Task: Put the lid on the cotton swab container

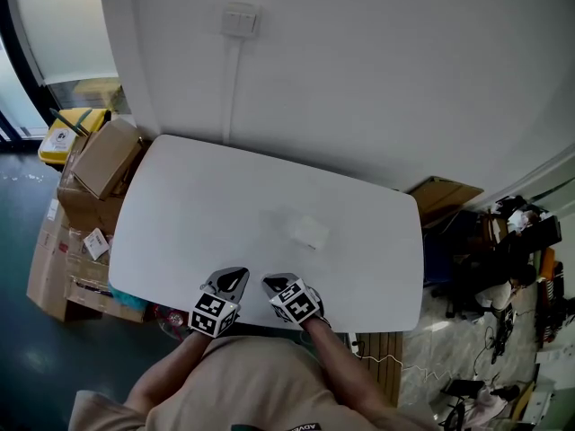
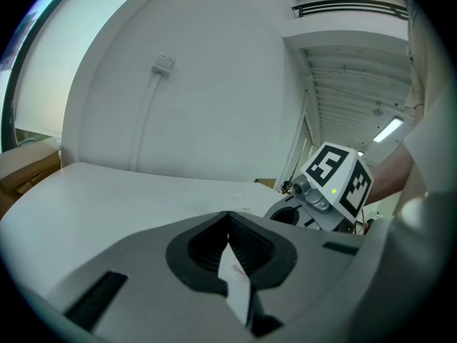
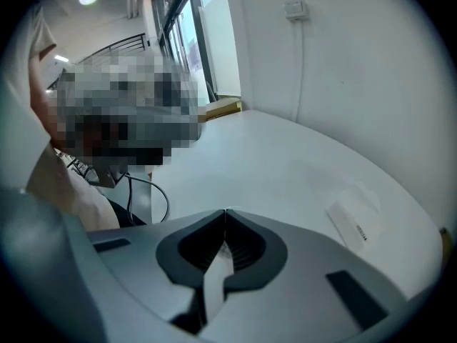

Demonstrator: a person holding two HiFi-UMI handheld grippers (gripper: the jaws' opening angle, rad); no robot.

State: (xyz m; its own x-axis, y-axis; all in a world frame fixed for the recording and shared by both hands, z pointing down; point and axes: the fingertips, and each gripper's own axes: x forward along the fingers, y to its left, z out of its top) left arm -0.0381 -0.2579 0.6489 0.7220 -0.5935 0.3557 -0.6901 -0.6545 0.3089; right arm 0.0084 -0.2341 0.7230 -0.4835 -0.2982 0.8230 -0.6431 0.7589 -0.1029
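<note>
At the far left, cardboard boxes [image 1: 97, 164] are stacked on the floor against the end of the white table [image 1: 198, 209]. My left gripper [image 2: 228, 216] sits low at the table's near edge. In the left gripper view its two jaws are pressed together, tips meeting in a thin seam, with nothing caught between them. Its marker cube [image 1: 214, 315] shows just above the person's left forearm in the head view.

Just beside it is my right gripper [image 3: 226, 213], also at the near edge. Its jaws are likewise closed on each other and empty, and its marker cube [image 1: 301, 302] tilts a little to the right.

Beyond the right gripper, towards the middle of the table and well apart from both grippers, lies the cotton swab container [image 1: 308, 232]. It is a pale, see-through rectangular box that nearly vanishes against the white top. In the right gripper view I can pick out a white label strip [image 3: 350, 224] with small dark print along one side. The box lies flat with its long axis slanting across the table, from far-left to near-right as the head view shows it, and the label runs along that same line. I cannot tell whether its lid is on.

Right of the table, a brown cardboard sheet [image 1: 445, 196] leans by the wall
</note>
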